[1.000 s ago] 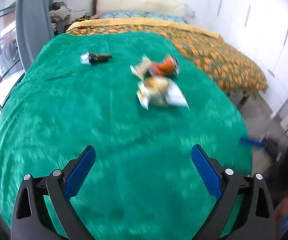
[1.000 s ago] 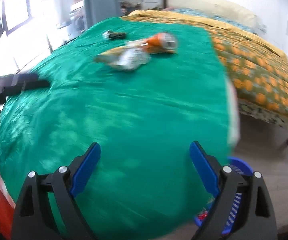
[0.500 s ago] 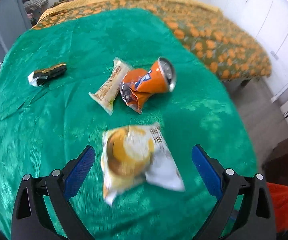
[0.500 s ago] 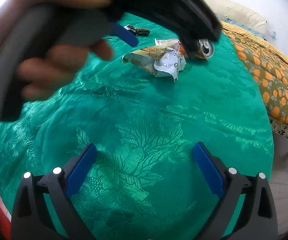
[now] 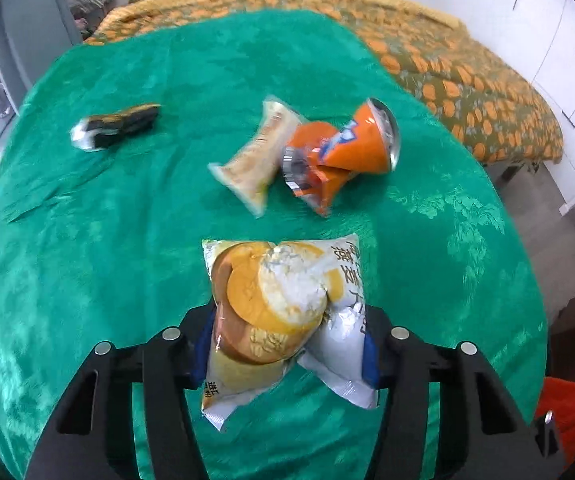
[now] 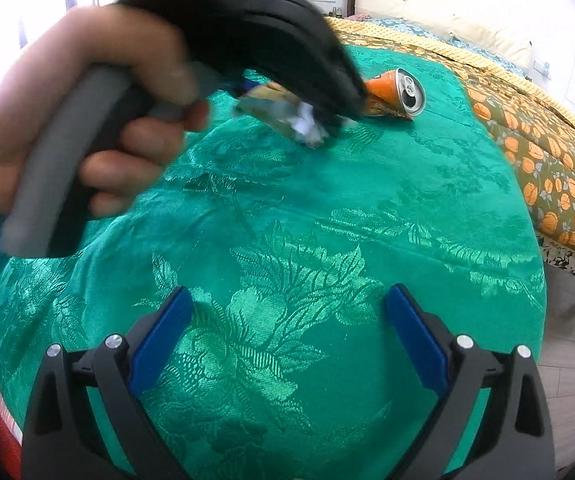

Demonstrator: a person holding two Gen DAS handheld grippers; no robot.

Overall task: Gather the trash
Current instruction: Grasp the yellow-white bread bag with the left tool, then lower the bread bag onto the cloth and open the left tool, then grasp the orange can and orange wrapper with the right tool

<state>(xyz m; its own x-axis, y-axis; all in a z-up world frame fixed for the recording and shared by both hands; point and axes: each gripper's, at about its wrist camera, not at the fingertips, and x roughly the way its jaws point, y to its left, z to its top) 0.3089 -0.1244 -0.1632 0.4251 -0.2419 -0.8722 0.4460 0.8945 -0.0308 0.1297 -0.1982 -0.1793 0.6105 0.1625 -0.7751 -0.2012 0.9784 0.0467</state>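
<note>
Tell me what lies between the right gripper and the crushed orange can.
Only bare green cloth between right gripper and crushed orange can, in the right wrist view.

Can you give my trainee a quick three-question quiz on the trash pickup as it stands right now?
1. True or false: the right gripper has nothing between its fingers.
2. Which item sits between the left gripper's closing fingers? A) crushed orange can B) yellow-and-white snack bag C) dark wrapper
3. Fill in: the trash lies on a ____ bedspread.

Key: 1 true. 2 B. 3 green.
</note>
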